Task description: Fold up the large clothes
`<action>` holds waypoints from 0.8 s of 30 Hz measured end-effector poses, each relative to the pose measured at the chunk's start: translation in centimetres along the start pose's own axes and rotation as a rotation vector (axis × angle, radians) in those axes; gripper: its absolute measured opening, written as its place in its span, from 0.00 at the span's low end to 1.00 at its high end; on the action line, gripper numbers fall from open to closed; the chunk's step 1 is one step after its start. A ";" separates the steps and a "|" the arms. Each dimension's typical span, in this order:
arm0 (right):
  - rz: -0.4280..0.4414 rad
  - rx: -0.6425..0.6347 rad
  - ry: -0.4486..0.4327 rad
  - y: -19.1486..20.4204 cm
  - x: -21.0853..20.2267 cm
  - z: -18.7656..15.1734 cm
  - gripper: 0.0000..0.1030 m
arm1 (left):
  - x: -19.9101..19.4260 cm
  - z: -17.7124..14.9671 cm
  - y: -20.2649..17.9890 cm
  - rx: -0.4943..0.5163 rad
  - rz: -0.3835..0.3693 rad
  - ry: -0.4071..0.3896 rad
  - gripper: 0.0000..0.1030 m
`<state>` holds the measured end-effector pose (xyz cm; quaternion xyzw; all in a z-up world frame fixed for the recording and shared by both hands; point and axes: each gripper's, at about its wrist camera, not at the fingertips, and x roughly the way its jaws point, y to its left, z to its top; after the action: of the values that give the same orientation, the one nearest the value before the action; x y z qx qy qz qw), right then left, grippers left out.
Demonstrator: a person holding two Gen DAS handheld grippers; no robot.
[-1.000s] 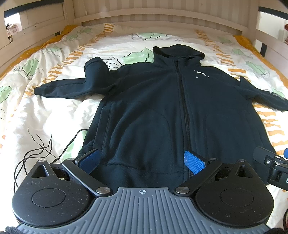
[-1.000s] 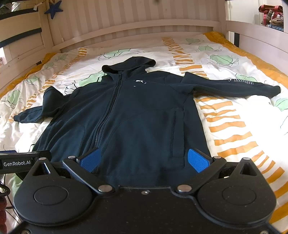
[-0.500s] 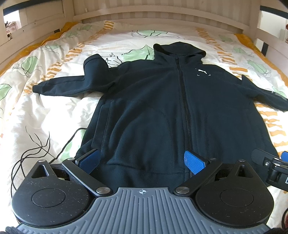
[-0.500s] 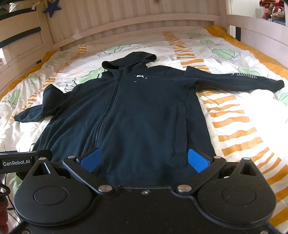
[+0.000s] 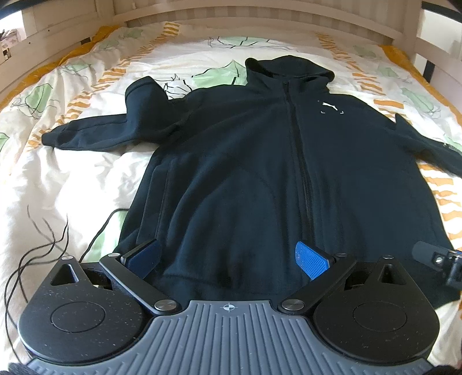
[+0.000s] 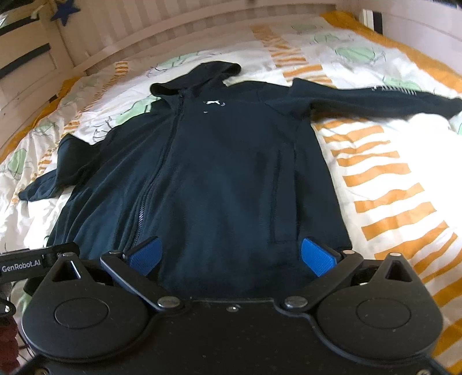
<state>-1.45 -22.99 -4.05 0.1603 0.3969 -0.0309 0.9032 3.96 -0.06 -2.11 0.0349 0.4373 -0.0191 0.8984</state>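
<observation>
**Hoodie flat on the bed, both grippers wide above its hem**

A dark zip-up hoodie [image 5: 245, 173] lies face up on a bed with a leaf-and-stripe duvet [image 5: 72, 173]. Its hood [image 5: 288, 69] points toward the slatted wooden headboard [image 5: 260, 11], and its hem is nearest the cameras. The zip [image 5: 300, 161] runs closed down the front, and a small white logo [image 5: 330, 106] sits on the chest.

In the left wrist view, one sleeve [image 5: 95, 135] stretches out to the left, bunched up at the shoulder. In the right wrist view, the other sleeve [image 6: 375, 101] extends straight to the right, with faint white lettering near the cuff.

The left gripper [image 5: 228, 256] has its jaws spread wide over the lower left part of the hoodie, just above the hem, with nothing between the blue pads [image 5: 311, 259]. The right gripper [image 6: 231, 255] is likewise wide apart and empty over the lower right part, one pad by the zip and the other by the side seam. Whether either touches the fabric cannot be told.

A thin black cable [image 5: 37, 253] trails over the duvet left of the hem.
</observation>
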 end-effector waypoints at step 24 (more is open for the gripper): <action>-0.346 0.334 -0.065 -21.8 5.1 15.4 0.99 | 7.4 8.5 -2.6 0.076 -0.060 -0.056 0.98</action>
<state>8.93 -48.07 -3.78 0.2358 0.3785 -0.2556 0.8578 15.01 -3.33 -2.82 0.0553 0.4118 -0.0634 0.9074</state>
